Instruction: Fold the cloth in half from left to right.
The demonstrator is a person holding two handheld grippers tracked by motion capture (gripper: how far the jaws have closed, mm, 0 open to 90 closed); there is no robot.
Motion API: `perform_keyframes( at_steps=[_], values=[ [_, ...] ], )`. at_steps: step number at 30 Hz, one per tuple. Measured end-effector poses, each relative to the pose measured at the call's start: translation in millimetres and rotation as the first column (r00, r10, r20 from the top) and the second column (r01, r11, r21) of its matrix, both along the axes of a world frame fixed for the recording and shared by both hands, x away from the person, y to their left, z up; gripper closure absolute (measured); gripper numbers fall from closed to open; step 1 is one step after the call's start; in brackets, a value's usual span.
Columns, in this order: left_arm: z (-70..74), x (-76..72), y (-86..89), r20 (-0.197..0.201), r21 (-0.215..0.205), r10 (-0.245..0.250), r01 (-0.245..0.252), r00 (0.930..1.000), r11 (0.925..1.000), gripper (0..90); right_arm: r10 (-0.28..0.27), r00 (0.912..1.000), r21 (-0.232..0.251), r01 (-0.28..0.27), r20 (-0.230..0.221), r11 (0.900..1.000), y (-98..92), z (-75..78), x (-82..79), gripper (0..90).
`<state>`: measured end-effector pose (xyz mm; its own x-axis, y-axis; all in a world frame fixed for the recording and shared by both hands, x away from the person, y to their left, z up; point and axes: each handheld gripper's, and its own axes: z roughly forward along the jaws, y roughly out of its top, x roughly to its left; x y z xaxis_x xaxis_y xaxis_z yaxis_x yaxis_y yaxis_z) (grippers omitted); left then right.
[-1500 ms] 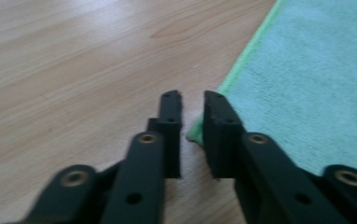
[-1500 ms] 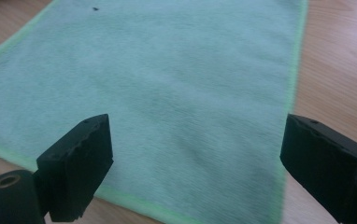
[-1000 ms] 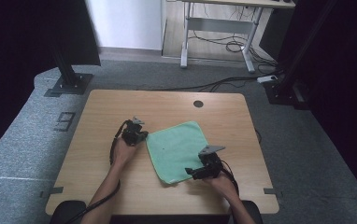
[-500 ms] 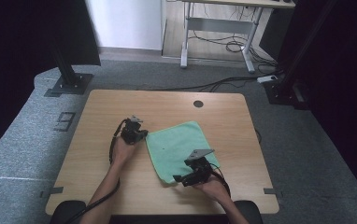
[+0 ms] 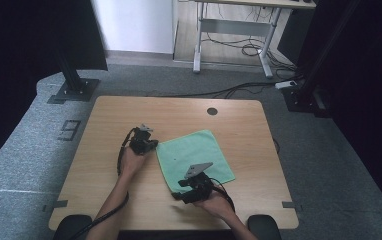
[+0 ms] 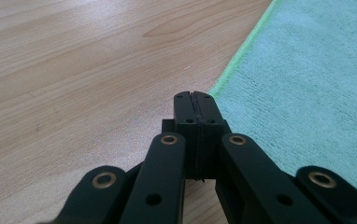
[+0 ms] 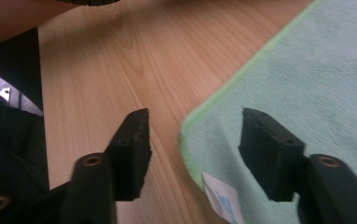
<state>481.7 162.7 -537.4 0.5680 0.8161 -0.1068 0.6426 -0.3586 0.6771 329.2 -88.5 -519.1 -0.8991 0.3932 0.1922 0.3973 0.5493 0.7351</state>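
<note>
A mint-green cloth (image 5: 194, 155) lies flat on the wooden table (image 5: 229, 115). My left gripper (image 5: 151, 145) rests at the cloth's far-left corner. In the left gripper view its jaws (image 6: 193, 98) are shut, with the tip against the cloth's (image 6: 307, 84) corner edge and nothing seen between them. My right gripper (image 5: 176, 196) is at the cloth's near-left corner. Its jaws (image 7: 196, 116) have just been closing and stand partly apart. The corner of the cloth (image 7: 307, 70), with a white label (image 7: 218, 196), lies between them, untouched by the pads.
A round cable hole (image 5: 212, 111) sits near the table's far edge. Black stand bases (image 5: 74, 90) and cables lie on the grey floor beyond, and a desk frame (image 5: 229, 30) stands at the back. The person's forearms reach in over the table's near edge.
The right gripper has slid left along the cloth's near edge to its near-left corner, and its jaws have narrowed. The left gripper has stayed where it was.
</note>
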Motion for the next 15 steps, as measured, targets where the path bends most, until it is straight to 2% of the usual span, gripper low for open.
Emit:
perform_keyframes(
  at_steps=[4, 11, 15],
  values=[
    [-0.6, -0.1, -0.1, 0.0, -0.001, 0.001, -0.001, 1.0, 1.0, 89.6, 0.017, 0.9998, -0.021, -0.017, 0.007, 1.0, 8.3, -1.0, -0.8, 57.9],
    [-0.7, -0.1, -0.3, -0.001, 0.0, 0.001, -0.001, 1.0, 1.0, 89.6, 0.026, 0.9994, -0.042, -0.027, -0.024, 0.999, 9.4, -2.4, -1.5, 86.4],
    [0.6, -0.1, -0.3, 0.0, 0.005, -0.004, 0.004, 1.0, 1.0, 89.7, 0.018, 0.9998, -0.044, -0.018, -0.006, 0.999, 6.9, 2.2, -2.6, 87.4]
  ],
)
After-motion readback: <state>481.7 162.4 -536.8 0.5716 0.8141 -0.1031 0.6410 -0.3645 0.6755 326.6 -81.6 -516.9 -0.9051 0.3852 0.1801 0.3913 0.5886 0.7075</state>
